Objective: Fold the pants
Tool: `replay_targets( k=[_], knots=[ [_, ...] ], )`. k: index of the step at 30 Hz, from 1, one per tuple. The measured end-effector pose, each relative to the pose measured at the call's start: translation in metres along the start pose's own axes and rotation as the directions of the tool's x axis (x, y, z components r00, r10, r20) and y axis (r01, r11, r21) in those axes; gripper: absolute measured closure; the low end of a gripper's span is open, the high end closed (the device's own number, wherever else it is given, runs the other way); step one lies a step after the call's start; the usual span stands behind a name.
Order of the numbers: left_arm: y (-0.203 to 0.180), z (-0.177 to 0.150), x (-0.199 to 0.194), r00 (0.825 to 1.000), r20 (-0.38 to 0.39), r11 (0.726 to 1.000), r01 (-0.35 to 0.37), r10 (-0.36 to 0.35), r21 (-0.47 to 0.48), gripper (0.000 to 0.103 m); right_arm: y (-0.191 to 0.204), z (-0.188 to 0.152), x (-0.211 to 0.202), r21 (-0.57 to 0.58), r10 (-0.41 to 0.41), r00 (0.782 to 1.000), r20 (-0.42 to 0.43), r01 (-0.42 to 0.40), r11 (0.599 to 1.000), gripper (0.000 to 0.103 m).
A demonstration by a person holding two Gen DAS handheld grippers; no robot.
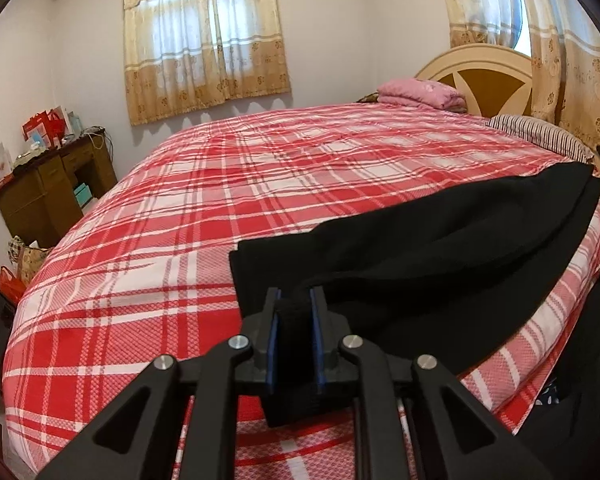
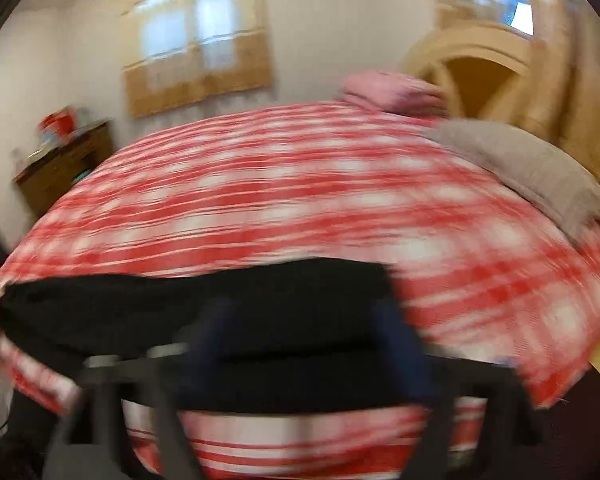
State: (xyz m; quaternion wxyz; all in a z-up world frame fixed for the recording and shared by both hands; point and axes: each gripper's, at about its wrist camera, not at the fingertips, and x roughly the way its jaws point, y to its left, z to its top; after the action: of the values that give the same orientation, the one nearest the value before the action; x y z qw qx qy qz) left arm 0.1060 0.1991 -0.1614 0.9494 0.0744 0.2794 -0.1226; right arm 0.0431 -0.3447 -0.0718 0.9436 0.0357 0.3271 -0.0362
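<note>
On the left, the left gripper (image 1: 296,320) is pinched nearly closed on a thick bunch of the black pants (image 1: 420,248), so that end stays pinned while the rest is laid out. From the pinch the cloth runs to the right along the near edge of the bed (image 1: 160,240), lying on the red plaid cover, with its far end near the striped pillow (image 1: 540,136) at the head corner.

Further right, the right gripper (image 2: 308,332) is blurred, but its two blue fingers (image 2: 400,344) stand wide apart with nothing clamped. The pants (image 2: 180,300) lie flat under and ahead of them, stretching off to the left edge of that view. It looks free to take a new hold for the next fold.

The middle of the bed is bare, which leaves room to fold. A folded pink blanket (image 1: 420,94) and the pillow sit by the headboard (image 1: 484,80), well apart from the work. A wooden cabinet (image 1: 48,192) stands beyond the far left corner, out of the way.
</note>
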Motion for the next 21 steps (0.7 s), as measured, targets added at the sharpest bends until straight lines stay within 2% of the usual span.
replay_targets(
  k=[3, 4, 5, 6, 7, 11, 14, 16, 19, 21],
  knots=[
    [-0.002, -0.002, -0.001, 1.0, 0.002, 1.0, -0.009, 0.009, 0.008, 0.086, 0.067, 0.004, 0.024, -0.125, 0.055, 0.998, -0.038, -0.059, 0.99, 0.018],
    [-0.003, -0.002, -0.002, 1.0, 0.003, 1.0, -0.011, 0.011, 0.014, 0.086, 0.093, 0.002, 0.034, -0.169, 0.089, 0.994, -0.06, -0.098, 0.981, 0.022],
    [-0.003, -0.002, -0.002, 1.0, 0.004, 1.0, -0.013, 0.013, 0.019, 0.086, 0.119, -0.001, 0.045, -0.208, 0.134, 0.987, -0.091, -0.15, 0.967, 0.026],
    [-0.004, -0.003, -0.002, 1.0, 0.005, 1.0, -0.015, 0.015, 0.024, 0.086, 0.141, -0.005, 0.052, -0.238, 0.172, 0.978, -0.122, -0.197, 0.951, 0.039],
    [-0.004, -0.003, -0.002, 1.0, 0.006, 1.0, -0.017, 0.016, 0.026, 0.086, 0.159, -0.009, 0.06, -0.264, 0.198, 0.969, -0.149, -0.232, 0.936, 0.046],
    [-0.004, -0.002, -0.001, 1.0, 0.01, 1.0, -0.015, 0.015, 0.023, 0.086, 0.24, -0.035, 0.086, -0.404, 0.26, 0.934, -0.245, -0.342, 0.849, 0.047],
    [-0.003, 0.0, -0.001, 1.0, 0.008, 1.0, -0.008, 0.008, 0.023, 0.086, 0.276, -0.055, 0.095, -0.478, 0.275, 0.916, -0.292, -0.389, 0.787, 0.047],
    [-0.002, 0.002, 0.0, 1.0, 0.006, 1.0, -0.001, 0.001, 0.02, 0.086, 0.301, -0.071, 0.097, -0.567, 0.244, 0.926, -0.288, -0.37, 0.736, 0.047],
    [0.002, 0.002, 0.001, 1.0, 0.004, 1.0, 0.017, -0.017, -0.001, 0.086, 0.314, -0.083, 0.105, -0.631, 0.211, 0.935, -0.284, -0.348, 0.693, 0.047],
    [0.004, 0.003, 0.003, 1.0, 0.004, 1.0, 0.026, -0.026, -0.016, 0.086, 0.323, -0.091, 0.107, -0.691, 0.166, 0.955, -0.244, -0.291, 0.662, 0.048]
  ],
)
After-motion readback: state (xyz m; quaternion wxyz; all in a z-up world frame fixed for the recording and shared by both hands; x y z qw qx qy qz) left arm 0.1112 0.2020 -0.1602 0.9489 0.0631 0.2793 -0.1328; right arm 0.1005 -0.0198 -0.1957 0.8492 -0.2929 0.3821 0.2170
